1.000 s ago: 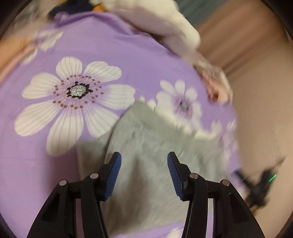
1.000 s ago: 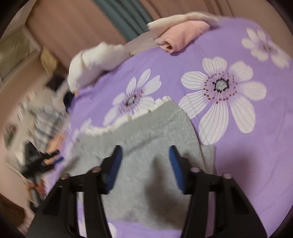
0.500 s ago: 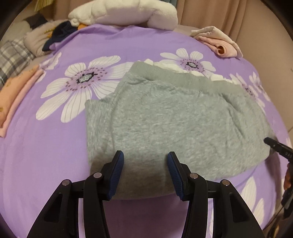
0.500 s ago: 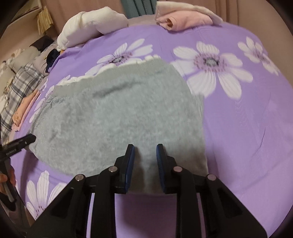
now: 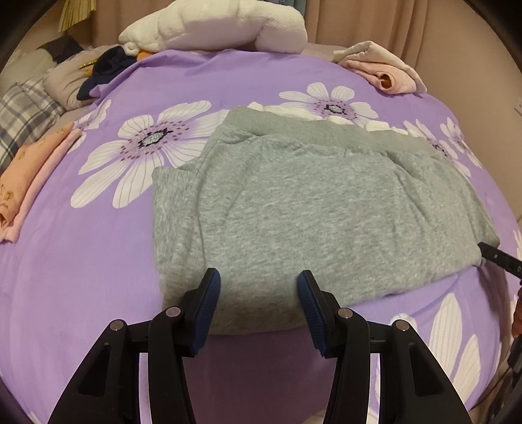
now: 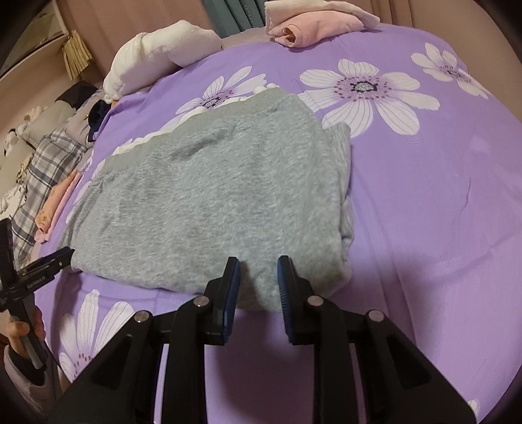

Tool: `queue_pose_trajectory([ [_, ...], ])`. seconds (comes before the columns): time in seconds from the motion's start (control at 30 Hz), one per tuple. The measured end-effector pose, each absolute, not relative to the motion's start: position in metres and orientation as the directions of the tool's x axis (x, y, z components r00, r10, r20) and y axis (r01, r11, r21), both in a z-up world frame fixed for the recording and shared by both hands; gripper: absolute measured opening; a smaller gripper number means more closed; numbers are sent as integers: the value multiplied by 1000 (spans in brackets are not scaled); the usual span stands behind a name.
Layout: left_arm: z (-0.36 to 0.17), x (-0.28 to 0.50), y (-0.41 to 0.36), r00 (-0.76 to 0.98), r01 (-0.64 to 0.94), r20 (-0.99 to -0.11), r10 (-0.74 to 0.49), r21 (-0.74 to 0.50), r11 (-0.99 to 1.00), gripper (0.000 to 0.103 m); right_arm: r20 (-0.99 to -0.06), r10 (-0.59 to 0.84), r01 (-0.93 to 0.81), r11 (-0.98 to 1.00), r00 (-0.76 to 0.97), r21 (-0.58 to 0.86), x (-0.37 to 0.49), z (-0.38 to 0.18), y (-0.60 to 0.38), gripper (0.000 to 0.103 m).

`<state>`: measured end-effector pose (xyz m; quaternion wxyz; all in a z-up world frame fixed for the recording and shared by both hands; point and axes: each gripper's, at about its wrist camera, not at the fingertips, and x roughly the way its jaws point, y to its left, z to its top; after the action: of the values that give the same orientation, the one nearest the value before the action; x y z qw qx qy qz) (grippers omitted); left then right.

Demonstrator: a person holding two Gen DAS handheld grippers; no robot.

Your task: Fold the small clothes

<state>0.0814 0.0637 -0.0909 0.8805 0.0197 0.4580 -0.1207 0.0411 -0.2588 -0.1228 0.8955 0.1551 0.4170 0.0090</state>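
A grey fleece garment (image 5: pixel 326 212) lies folded flat on the purple flowered bed cover (image 5: pixel 81 277), its ribbed hem at the far side over a white frill. My left gripper (image 5: pixel 259 280) stands open above the garment's near edge, towards its left corner. Its pads are wide apart with cloth lying flat under the gap. My right gripper (image 6: pixel 257 267) is at the same near edge of the garment (image 6: pixel 212 202), towards its right corner. Its jaws are narrow but still apart, with flat cloth showing between them. Each gripper's tip shows at the other view's edge.
A white plush bundle (image 5: pixel 222 26) and folded pink clothes (image 5: pixel 381 68) lie at the far edge of the bed. An orange-pink folded piece (image 5: pixel 26 182), plaid cloth (image 5: pixel 23 107) and a dark garment (image 5: pixel 104 68) sit at the left. A hand (image 6: pixel 23 332) holds the left gripper.
Both grippers swung round and came down to the garment's near edge, then steadied. The right jaws narrowed a lot; the left jaws kept their width.
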Motion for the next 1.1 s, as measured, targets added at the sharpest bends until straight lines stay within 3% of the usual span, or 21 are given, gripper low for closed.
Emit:
queue_pose_trajectory([
  [0.27, -90, 73, 63, 551, 225, -813, -189, -74, 972, 50, -734, 173, 121, 936, 656, 329, 27, -122, -259, 25],
  [0.53, -85, 63, 60, 539, 215, -825, -170, -60, 975, 53, -692, 144, 51, 966, 708, 254, 13, -95, -236, 33],
  [0.73, -77, 55, 62, 530, 225, -814, -236, -134, 965, 54, -635, 205, -34, 962, 745, 270, 19, -75, -218, 35],
  [0.87, -69, 56, 55, 538, 252, -800, -266, -149, 956, 54, -641, 204, -82, 973, 740, 216, 42, -73, -190, 34],
  [1.1, -50, 76, 20, 566, 348, -763, -314, -124, 929, 54, -622, 280, -193, 959, 731, 206, 67, -77, -144, 22],
])
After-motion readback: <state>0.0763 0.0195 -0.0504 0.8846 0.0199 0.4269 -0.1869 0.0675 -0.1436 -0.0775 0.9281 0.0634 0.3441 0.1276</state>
